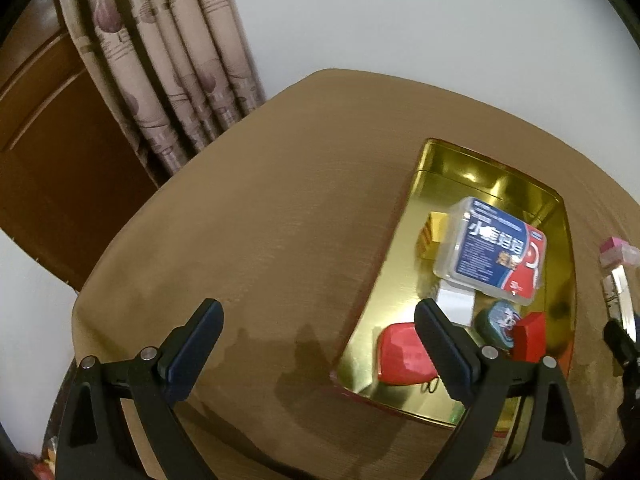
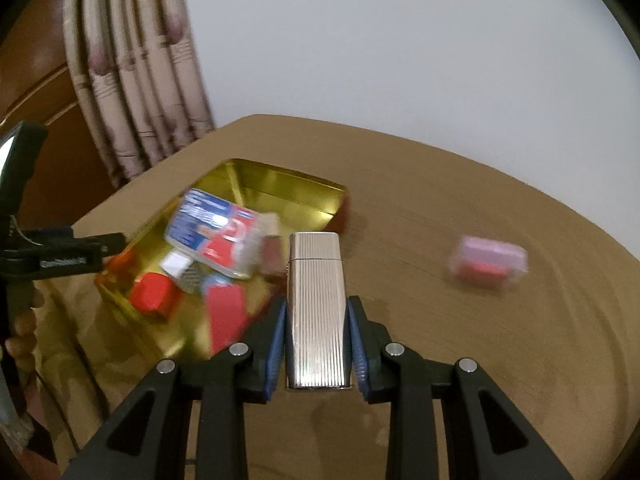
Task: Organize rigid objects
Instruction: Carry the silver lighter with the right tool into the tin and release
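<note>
Two tongs, right (image 2: 316, 344) clamping ribbed lighter (image 2: 316, 308), left (image 1: 320, 344) spread.

Brown table (image 2: 440, 208): gold tin (image 2: 280, 184), pink box (image 2: 487, 263).

A plain white wall (image 1: 400, 16) is filling the upper right of both views. At the upper left, a pleated beige curtain with mauve tulip motifs and striped bands (image 1: 160, 60) is hanging down behind the table's far corner. Left of it, a reddish-brown wooden door with raised panel mouldings (image 1: 52, 140) is showing. A table under a tan brushed-weave cloth (image 1: 260, 220) is spreading across the lower frame, with soft shadows lying on it near the bottom.
</note>
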Demonstrator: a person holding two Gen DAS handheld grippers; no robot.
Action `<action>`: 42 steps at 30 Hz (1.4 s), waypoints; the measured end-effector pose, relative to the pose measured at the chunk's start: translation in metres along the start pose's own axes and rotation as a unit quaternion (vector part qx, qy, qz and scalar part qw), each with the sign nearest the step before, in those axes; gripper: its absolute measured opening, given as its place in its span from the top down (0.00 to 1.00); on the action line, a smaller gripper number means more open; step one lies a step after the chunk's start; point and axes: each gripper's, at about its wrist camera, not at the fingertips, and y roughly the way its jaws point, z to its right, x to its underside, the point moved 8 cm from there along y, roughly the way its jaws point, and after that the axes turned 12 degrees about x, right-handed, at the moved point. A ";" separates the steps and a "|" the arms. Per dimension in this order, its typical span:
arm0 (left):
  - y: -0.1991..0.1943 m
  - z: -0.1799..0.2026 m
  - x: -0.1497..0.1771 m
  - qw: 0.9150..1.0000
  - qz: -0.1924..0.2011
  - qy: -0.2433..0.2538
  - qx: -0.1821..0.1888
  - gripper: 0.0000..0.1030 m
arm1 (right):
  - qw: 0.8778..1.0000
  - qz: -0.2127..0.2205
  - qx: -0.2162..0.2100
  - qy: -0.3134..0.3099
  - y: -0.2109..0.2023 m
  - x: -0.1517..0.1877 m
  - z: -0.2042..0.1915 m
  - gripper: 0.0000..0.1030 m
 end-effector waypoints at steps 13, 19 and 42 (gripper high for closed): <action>0.003 -0.008 -0.004 1.000 -0.001 -0.020 -0.004 0.08 | 0.998 -0.017 -0.037 -0.046 0.024 -0.008 -0.066 0.71; 0.003 -0.007 -0.004 1.000 0.000 -0.019 -0.004 0.07 | 0.998 -0.024 -0.035 -0.047 0.034 -0.004 -0.071 0.71; 0.007 -0.008 -0.001 0.999 -0.011 -0.036 0.000 0.07 | 0.998 -0.006 -0.050 -0.026 0.022 -0.010 -0.055 0.61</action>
